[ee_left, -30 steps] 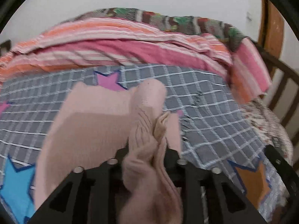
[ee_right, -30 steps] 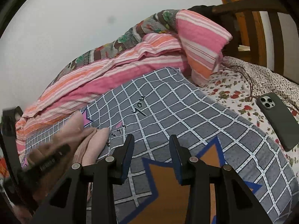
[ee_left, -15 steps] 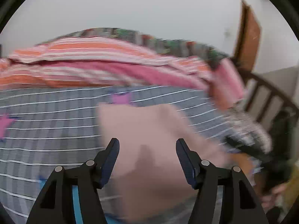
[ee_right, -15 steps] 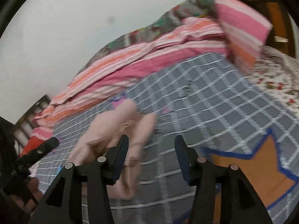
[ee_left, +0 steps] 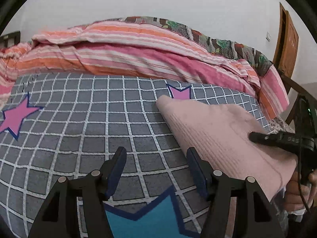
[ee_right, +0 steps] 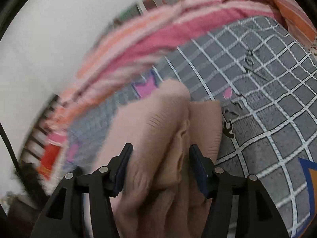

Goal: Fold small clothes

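Observation:
A pale pink ribbed knit garment [ee_left: 218,134] lies on the grey checked blanket [ee_left: 99,119]. My left gripper [ee_left: 155,152] is open and empty, just left of the garment's edge and low over the blanket. In the right wrist view the garment [ee_right: 158,119] is bunched into folds. My right gripper [ee_right: 160,147] straddles that bunch, its jaws closing with the cloth between them and a little slack still at the pads. From the left wrist view one finger [ee_left: 263,137] of the right gripper rests on the garment's right side, with a hand [ee_left: 295,190] behind it.
A pink and orange striped quilt [ee_left: 138,49] is heaped along the far side of the blanket, against a white wall. A wooden door [ee_left: 287,43] and a dark bed rail [ee_left: 293,87] stand at the right. The blanket [ee_right: 267,109] stretches right of the garment.
My left gripper let go of the garment, opened and slid left onto bare blanket. My right gripper swung left from bare blanket and now stands over the bunched garment.

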{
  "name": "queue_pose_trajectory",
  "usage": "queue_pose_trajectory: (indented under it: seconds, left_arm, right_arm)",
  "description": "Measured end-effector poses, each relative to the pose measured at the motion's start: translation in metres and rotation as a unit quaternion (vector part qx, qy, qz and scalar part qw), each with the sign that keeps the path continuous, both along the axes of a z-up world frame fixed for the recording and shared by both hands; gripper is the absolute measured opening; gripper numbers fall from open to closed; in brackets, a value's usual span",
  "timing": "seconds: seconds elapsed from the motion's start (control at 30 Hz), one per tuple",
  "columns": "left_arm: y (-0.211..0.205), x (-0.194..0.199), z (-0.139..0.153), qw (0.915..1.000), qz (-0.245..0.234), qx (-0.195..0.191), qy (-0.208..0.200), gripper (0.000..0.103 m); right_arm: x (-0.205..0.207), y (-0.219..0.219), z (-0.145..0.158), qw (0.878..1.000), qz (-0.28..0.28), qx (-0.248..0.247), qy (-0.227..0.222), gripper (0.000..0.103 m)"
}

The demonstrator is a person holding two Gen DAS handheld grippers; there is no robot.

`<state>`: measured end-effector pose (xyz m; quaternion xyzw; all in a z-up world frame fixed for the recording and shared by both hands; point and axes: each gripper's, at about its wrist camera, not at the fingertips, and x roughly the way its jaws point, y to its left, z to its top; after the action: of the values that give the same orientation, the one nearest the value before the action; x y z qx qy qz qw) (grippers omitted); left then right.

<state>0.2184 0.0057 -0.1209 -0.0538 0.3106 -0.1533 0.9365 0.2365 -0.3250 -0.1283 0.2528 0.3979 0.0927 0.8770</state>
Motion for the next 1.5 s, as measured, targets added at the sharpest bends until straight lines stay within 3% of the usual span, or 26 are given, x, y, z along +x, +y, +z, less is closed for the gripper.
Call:
queue_pose_trajectory:
  seconds: [0.07,0.2,0.27,0.33,0.43,0.47,0.53,0.6,0.87,0.93,1.07,1.17,1.3,1.5]
  left_arm:
    - [0.0,-0.005,0.0,1.0,0.003,0.006,-0.005,0.061]
    - [0.002,-0.012,0.003,0.9999,-0.001,0.001,-0.015,0.061]
    - [0.004,-0.013,0.004,0.9999,-0.006,-0.004,-0.014,0.061]
    - [0.005,-0.014,0.004,0.9999,-0.005,-0.009,-0.012,0.061]
    - [0.008,-0.014,0.005,0.9998,0.0,-0.017,-0.009,0.061]
    - [0.01,-0.014,0.006,0.9997,0.004,-0.02,-0.01,0.061]
    - [0.014,-0.014,0.008,0.9995,0.009,-0.026,-0.014,0.061]
    - [0.019,-0.012,0.009,0.9993,0.013,-0.032,-0.016,0.061]
    - [0.037,0.003,0.006,0.9975,0.03,-0.064,0.003,0.061]
    - [0.04,0.007,0.005,0.997,0.033,-0.07,0.006,0.061]
    - [0.045,0.009,0.004,0.9961,0.036,-0.08,0.011,0.061]
    - [0.05,0.006,0.008,0.9961,0.04,-0.079,0.001,0.061]
    - [0.062,0.003,0.01,0.9963,0.053,-0.066,-0.01,0.061]
    - [0.091,-0.001,0.013,0.994,0.072,-0.081,-0.007,0.061]
  right_arm:
    - [-0.003,0.005,0.0,1.0,-0.001,-0.004,-0.02,0.029]
    - [-0.032,0.011,0.03,0.99,0.032,-0.035,-0.13,0.026]
    - [-0.047,0.003,0.031,0.986,0.02,-0.041,-0.158,0.026]
    - [-0.041,-0.008,0.01,0.993,-0.008,-0.043,-0.111,0.027]
    - [-0.03,-0.022,-0.015,0.998,-0.023,-0.022,-0.048,0.037]
    - [-0.033,-0.027,-0.014,0.998,-0.024,-0.013,-0.053,0.055]
    - [-0.036,-0.03,-0.01,0.997,-0.04,-0.033,-0.057,0.071]
    - [-0.034,-0.03,-0.012,0.997,-0.036,-0.039,-0.049,0.071]
    - [0.006,-0.031,-0.032,0.999,0.018,0.027,0.013,0.075]
    - [0.01,-0.027,-0.032,0.999,0.028,0.03,0.018,0.074]
    - [0.012,-0.025,-0.034,0.997,0.051,0.054,0.016,0.053]
    - [0.007,-0.026,-0.031,0.997,0.048,0.064,0.005,0.043]
    - [-0.007,-0.014,-0.007,0.998,0.037,0.049,-0.018,0.04]
    - [-0.001,0.032,0.054,0.999,0.019,0.013,-0.034,0.038]
